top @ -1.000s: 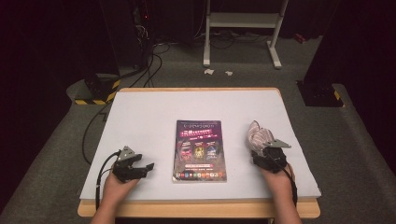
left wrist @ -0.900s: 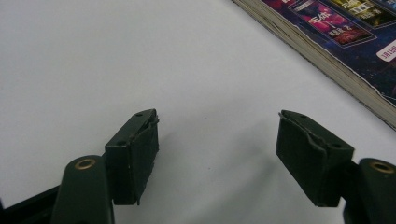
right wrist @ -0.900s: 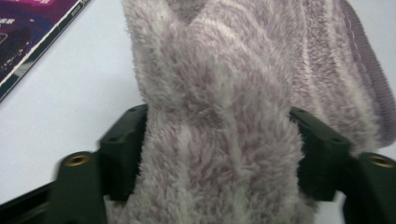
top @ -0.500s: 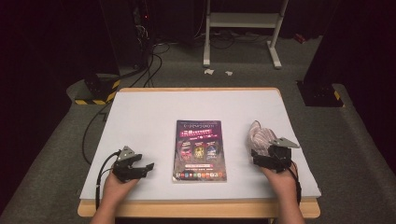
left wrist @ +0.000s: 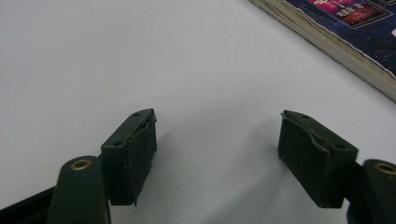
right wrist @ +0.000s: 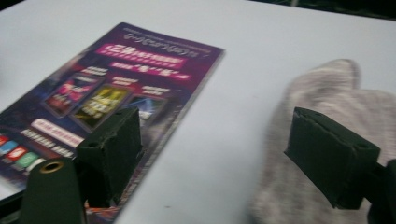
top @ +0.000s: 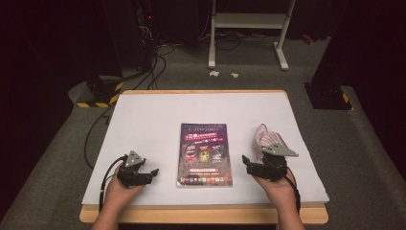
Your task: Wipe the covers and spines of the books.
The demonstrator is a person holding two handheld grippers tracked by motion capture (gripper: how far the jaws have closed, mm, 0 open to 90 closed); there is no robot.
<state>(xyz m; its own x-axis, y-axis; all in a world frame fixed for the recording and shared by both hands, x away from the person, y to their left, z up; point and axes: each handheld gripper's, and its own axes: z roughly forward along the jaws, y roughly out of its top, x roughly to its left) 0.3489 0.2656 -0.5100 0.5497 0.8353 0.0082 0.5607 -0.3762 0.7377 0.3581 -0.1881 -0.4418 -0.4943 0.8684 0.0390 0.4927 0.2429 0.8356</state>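
High view: a wooden table covered by a white sheet (top: pixel 158 120) carries a thick purple-covered book (top: pixel 204 154) lying flat midway between the left and right edges, its lower end close to the near edge. A crumpled, pale pinkish knitted cloth (top: pixel 265 136) lies toward the right edge, well apart from the book. The right gripper (top: pixel 249 163), held in the person's right hand (top: pixel 277 184), sits just in front of the cloth, between it and the near edge, with a grey three-cornered plate on top; its jaws have just been opening and hold nothing. The left gripper (top: pixel 152 173), in the left hand (top: pixel 122 189), rests near the near-left corner, pointing toward the book's left side.

Left gripper view: the left gripper (left wrist: pixel 217 140) has its two black jaws spread wide over bare white sheet, nothing between them. The book (left wrist: pixel 355 46) shows its page edge at the upper right, apart from the jaws.

Right gripper view: the right gripper (right wrist: pixel 212 140) stands wide open above the sheet, gripping nothing. The book (right wrist: pixel 116 88) lies behind its left jaw, and the knitted cloth (right wrist: pixel 327 98) behind its right jaw, bare sheet between the two.
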